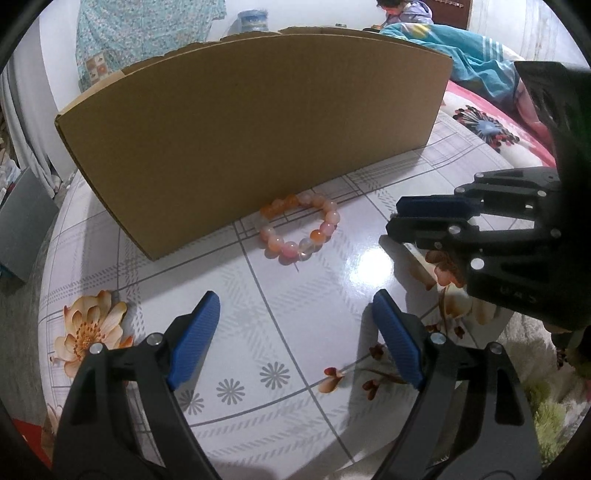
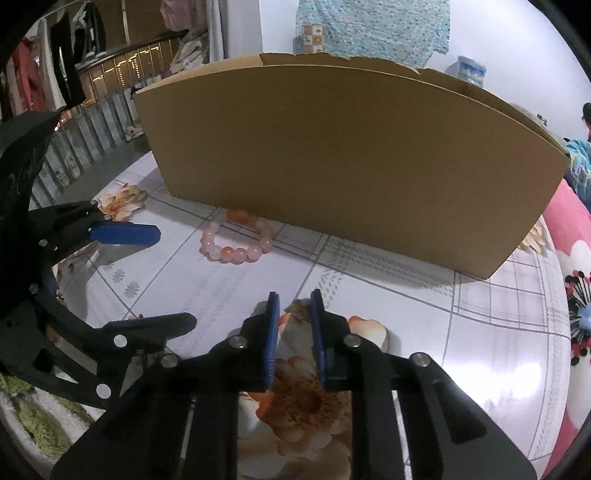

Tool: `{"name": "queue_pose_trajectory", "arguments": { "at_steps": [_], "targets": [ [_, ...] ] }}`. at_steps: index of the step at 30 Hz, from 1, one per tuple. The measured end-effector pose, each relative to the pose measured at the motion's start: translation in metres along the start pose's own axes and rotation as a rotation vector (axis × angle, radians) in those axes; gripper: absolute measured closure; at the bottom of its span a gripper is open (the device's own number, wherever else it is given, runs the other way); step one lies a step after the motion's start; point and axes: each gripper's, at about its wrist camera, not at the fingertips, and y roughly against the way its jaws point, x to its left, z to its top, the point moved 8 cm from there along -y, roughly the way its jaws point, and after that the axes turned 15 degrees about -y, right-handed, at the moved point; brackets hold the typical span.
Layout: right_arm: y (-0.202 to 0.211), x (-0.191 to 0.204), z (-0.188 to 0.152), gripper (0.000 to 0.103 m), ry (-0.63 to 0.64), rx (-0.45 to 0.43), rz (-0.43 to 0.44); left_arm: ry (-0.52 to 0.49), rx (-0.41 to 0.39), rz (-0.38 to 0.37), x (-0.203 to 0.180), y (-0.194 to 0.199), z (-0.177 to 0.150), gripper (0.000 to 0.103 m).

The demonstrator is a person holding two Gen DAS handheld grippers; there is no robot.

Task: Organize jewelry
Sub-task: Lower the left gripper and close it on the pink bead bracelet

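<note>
A bracelet of pink and orange beads (image 1: 299, 229) (image 2: 236, 240) lies on the flower-print tablecloth (image 1: 280, 325), touching the foot of a tall cardboard box (image 1: 251, 140) (image 2: 351, 158). My left gripper (image 1: 295, 332) (image 2: 176, 276) stands wide open just short of the bracelet, nothing between its blue pads (image 1: 195, 339). My right gripper (image 2: 295, 325) (image 1: 393, 219) is to the right of the bracelet, its jaws narrowed to a small gap. A tiny brownish-gold piece (image 2: 301, 311) lies on the cloth between its tips. A sliver of cloth shows beside it, so the pads do not seem to press on it.
The box wall stands close behind the bracelet; its inside is hidden. A pink flowered bedspread (image 2: 576, 295) borders the table on the right, and a person sits far behind (image 1: 406, 9). A green shaggy rug (image 2: 33, 417) lies below the table edge.
</note>
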Motion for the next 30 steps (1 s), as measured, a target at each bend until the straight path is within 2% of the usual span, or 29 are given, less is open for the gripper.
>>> {"name": "queue_pose_trajectory", "arguments": {
  "at_steps": [4, 12, 14, 20, 30],
  "targets": [
    [0.001, 0.000, -0.001, 0.092, -0.003, 0.003, 0.008, 0.000, -0.005, 0.001, 0.000, 0.001, 0.000, 0.022],
    [0.003, -0.005, -0.001, 0.092, -0.057, 0.008, 0.033, 0.003, -0.012, 0.004, 0.003, 0.003, -0.001, 0.022],
    [0.005, -0.008, -0.002, 0.097, -0.068, 0.012, 0.035, 0.002, -0.025, 0.006, 0.004, 0.006, 0.001, 0.022],
    [0.009, -0.017, -0.004, 0.097, -0.096, 0.010, 0.015, -0.031, -0.088, 0.027, 0.007, 0.015, 0.017, 0.022],
    [0.018, -0.029, -0.011, 0.097, -0.134, 0.003, 0.005, -0.124, -0.081, -0.001, -0.003, 0.005, 0.031, 0.051]
  ]
}}
